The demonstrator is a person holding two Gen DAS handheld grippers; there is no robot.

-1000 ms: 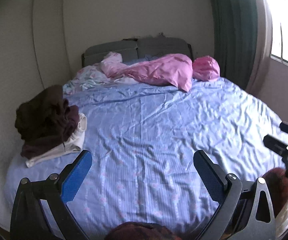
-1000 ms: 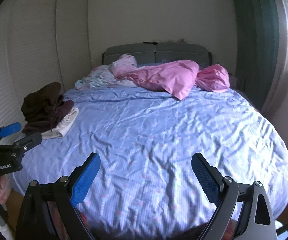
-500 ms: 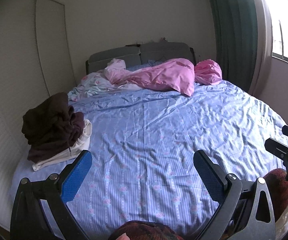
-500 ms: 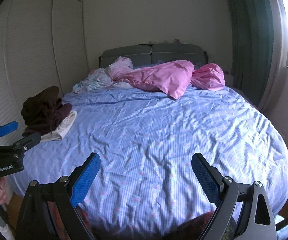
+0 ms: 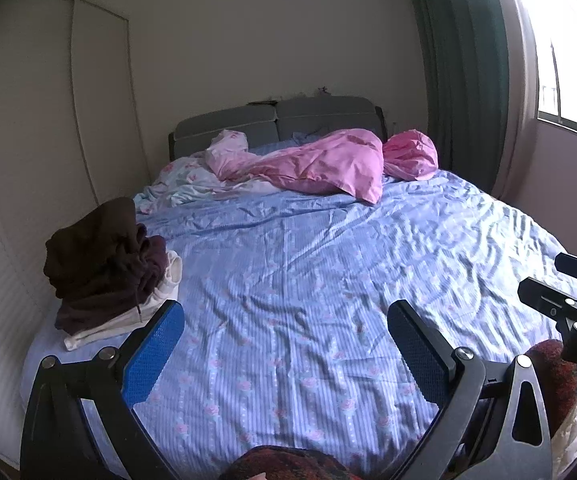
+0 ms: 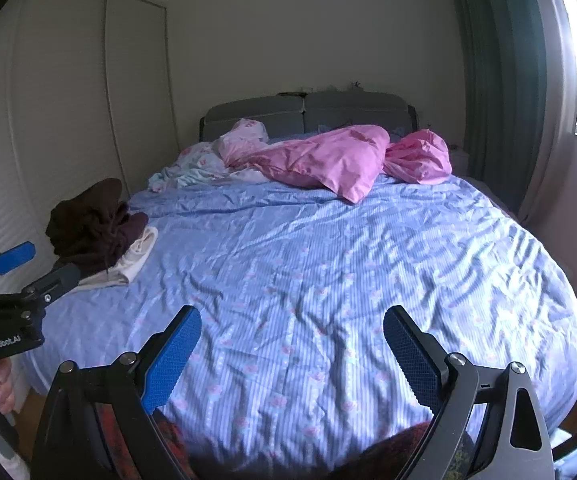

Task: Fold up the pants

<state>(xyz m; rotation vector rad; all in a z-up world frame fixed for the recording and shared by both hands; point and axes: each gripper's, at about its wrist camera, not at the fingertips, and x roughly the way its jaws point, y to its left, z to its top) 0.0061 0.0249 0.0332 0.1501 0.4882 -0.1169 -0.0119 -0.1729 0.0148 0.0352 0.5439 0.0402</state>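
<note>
Both spread, pinching nothing: left gripper (image 5: pixel 284 344), right gripper (image 6: pixel 292 344). Pants likely in dark clothes pile (image 5: pixel 104 260) at bed (image 5: pixel 308 280) left edge, beside wardrobe (image 5: pixel 28 140). Risk: snagging whole pile or cream garment (image 5: pixel 168 276), dragging off edge. Wide open sheet centre for folding; pink duvet (image 5: pixel 320 164) well apart.

A bed (image 5: pixel 308 280) covered by a wrinkled blue sheet with a striped, floral print fills both views, its grey headboard (image 5: pixel 276 122) set against the far wall. At the left edge a pile of dark brown clothing (image 5: pixel 100 260) is stacked on a folded cream garment (image 5: pixel 160 300). Along the head edge a crumpled pink duvet (image 5: pixel 320 166) is spread — a pink pillow (image 5: pixel 410 156) lies toward the far right corner, and pale floral bedding (image 5: pixel 186 184) is bunched toward the far left corner.
</note>
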